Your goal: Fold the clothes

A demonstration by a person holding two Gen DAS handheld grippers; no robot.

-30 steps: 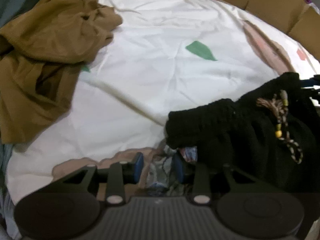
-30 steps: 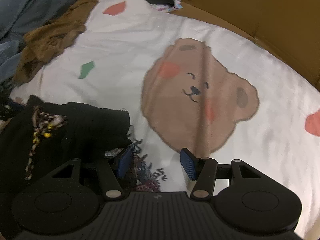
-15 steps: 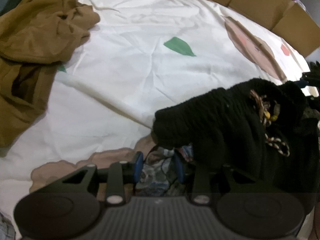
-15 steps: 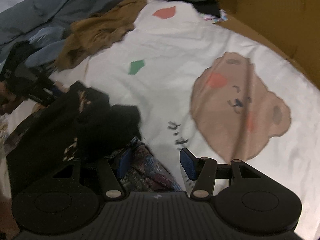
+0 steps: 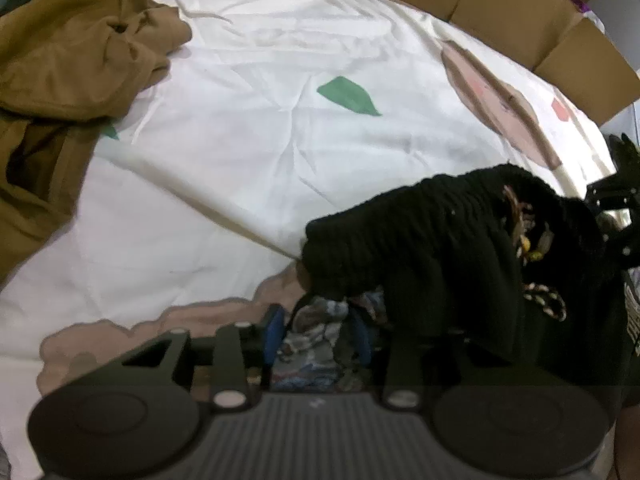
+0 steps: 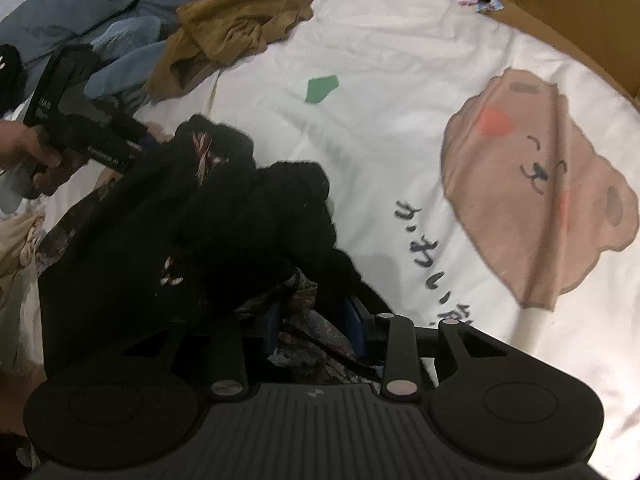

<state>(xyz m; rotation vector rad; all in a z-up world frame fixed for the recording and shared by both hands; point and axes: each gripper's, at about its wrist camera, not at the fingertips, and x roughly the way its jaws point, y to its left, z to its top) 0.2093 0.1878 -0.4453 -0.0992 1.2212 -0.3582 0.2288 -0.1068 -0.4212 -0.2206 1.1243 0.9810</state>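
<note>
On a white bedsheet (image 6: 400, 92) printed with a brown bear (image 6: 536, 184), coloured shapes and dark script, the following are lying:

1. Black garment (image 6: 224, 224), ribbed elastic waistband, braided drawstring (image 5: 540, 304) with beads, patterned lining. It is bunching across the lower middle of both wrist views, at 5 o'clock from the green shape (image 5: 348, 94) in the left view, and is hanging between the two grippers.

2. Left gripper (image 5: 320, 332): blue pads are opening slightly, with the patterned lining of the garment sitting between them and the pads touching the cloth on both sides. In the right wrist view its black body (image 6: 76, 128) is appearing at 10 o'clock, with a hand (image 6: 28, 152) gripping its handle.

3. Right gripper (image 6: 314, 328): fingers are closing at a narrow gap, with patterned cloth and black knit filling the space between the blue pads. In the left wrist view part of it (image 5: 616, 196) is showing at 3 o'clock, behind the waistband.

4. Mustard-brown garment (image 5: 68, 64), crumpled, is lying at 10 o'clock in the left view, well apart from the black one.

5. Blue-grey clothes (image 6: 120, 20) are piling at 11 o'clock in the right view, just beside the mustard-brown one.

6. Cardboard panels (image 5: 520, 12) are standing along the sheet's far edge, 12 to 2 o'clock.
</note>
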